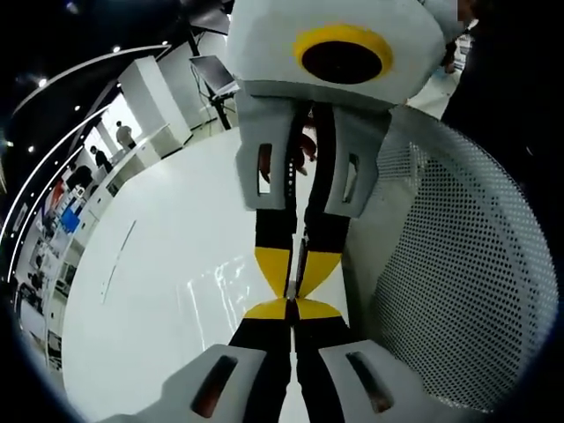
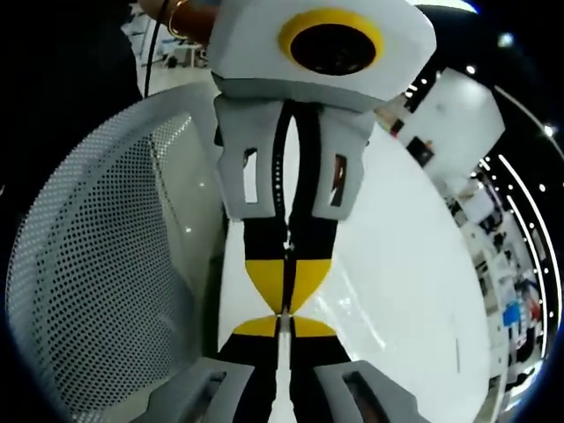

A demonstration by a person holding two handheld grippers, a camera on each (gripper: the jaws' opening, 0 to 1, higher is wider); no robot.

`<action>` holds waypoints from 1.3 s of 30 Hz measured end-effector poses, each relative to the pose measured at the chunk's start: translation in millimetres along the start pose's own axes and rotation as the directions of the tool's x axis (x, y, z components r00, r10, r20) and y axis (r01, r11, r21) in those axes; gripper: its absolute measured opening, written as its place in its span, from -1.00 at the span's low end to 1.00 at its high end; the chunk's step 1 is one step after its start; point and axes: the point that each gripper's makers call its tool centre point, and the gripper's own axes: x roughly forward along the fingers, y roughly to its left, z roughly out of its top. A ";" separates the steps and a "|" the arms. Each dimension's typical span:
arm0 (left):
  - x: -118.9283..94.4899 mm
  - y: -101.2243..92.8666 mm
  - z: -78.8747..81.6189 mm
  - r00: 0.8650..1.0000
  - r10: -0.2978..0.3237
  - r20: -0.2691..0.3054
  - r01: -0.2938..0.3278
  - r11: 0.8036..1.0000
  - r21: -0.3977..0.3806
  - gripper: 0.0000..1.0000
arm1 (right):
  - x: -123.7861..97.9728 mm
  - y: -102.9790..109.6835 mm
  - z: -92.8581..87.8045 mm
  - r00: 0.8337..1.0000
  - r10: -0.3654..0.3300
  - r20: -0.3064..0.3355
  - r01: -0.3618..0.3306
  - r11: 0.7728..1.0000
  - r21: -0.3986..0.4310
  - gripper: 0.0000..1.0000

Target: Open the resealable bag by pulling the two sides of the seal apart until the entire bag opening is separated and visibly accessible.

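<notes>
The clear resealable bag (image 1: 214, 286) lies over the white table (image 1: 159, 229) and shows mostly as glossy film. My left gripper (image 1: 291, 308) rises from the bottom of the left gripper view, jaws pressed together on the bag's thin top edge. Facing it tip to tip from above, my right gripper (image 1: 298, 264) is also shut on that edge. In the right gripper view the right gripper (image 2: 284, 326) pinches a pale strip of the bag (image 2: 348, 322), with the left gripper (image 2: 286, 273) meeting it from above. The seal itself is hidden between the yellow pads.
A white perforated mesh basket (image 1: 467, 264) curves close beside the grippers, on the left in the right gripper view (image 2: 106, 264). People (image 1: 123, 134) stand far off by white counters. A hand (image 2: 181, 13) holds the opposite gripper.
</notes>
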 end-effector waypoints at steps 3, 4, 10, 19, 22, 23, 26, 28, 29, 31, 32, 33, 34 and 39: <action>-0.9 -2.0 2.0 1.000 -0.012 0.007 0.012 1.000 0.011 -1.00 | -2.1 1.7 0.7 1.000 0.011 0.009 -0.011 1.000 0.004 -1.00; -0.9 -2.6 2.5 1.000 -0.014 0.005 0.014 1.000 0.014 -1.00 | -2.2 2.5 0.9 1.000 0.013 0.009 -0.013 1.000 0.003 -1.00; -0.3 -7.5 2.6 0.999 -0.038 -0.014 0.039 0.999 0.008 -1.00 | -2.4 8.9 -4.2 1.000 0.029 -0.005 -0.029 0.999 -0.014 -1.00; -1.1 -6.0 4.6 1.000 -0.021 -0.001 0.022 1.000 0.008 -1.00 | -3.9 5.1 -3.5 1.000 0.018 0.014 -0.018 1.000 0.011 -1.00; -2.2 -5.3 4.0 1.000 -0.018 -0.001 0.018 1.000 -0.001 -1.00 | -3.6 4.4 -2.2 1.000 0.015 0.019 -0.015 1.000 0.010 -1.00; -2.2 -5.1 3.7 1.000 -0.018 -0.005 0.018 1.000 0.003 -1.00 | -3.3 4.4 -2.1 1.000 0.014 0.019 -0.014 1.000 0.009 -1.00; -1.9 -5.6 3.1 1.000 -0.015 -0.008 0.015 1.000 0.001 -1.00 | -2.5 4.6 -2.9 1.000 0.019 0.021 -0.019 1.000 0.014 -1.00; -1.7 -6.7 3.0 1.000 -0.018 -0.005 0.018 1.000 -0.015 -1.00 | -2.7 5.8 -3.0 0.999 0.027 0.023 -0.027 1.000 0.015 -1.00; -1.8 -6.8 2.5 1.000 -0.016 -0.008 0.016 1.000 -0.018 -1.00 | -2.8 6.8 -6.8 1.000 0.029 0.004 -0.029 0.999 0.014 -1.00; -2.3 -7.2 2.0 1.000 -0.016 -0.007 0.015 1.000 -0.023 -1.00 | -2.5 6.9 -10.7 1.000 0.027 -0.003 -0.027 1.000 0.015 -1.00; -2.7 -6.9 2.2 1.000 -0.013 -0.001 0.013 0.999 -0.030 -1.00 | -3.2 6.3 -8.9 1.000 0.024 0.018 -0.025 0.998 0.055 -1.00; -3.0 -6.0 2.4 1.000 -0.009 0.002 0.009 0.999 -0.035 -1.00 | -3.7 4.6 -9.1 1.000 0.021 0.016 -0.022 0.998 0.052 -1.00; -3.5 -5.3 2.3 1.000 -0.007 0.002 0.008 0.999 -0.039 -1.00 | -3.5 4.6 -8.7 1.000 0.022 0.015 -0.022 0.999 0.048 -1.00; -4.3 -4.3 -0.4 1.000 -0.003 -0.009 0.003 0.999 -0.033 -1.00 | -1.1 3.8 -10.0 1.000 0.019 0.001 -0.019 0.999 0.038 -1.00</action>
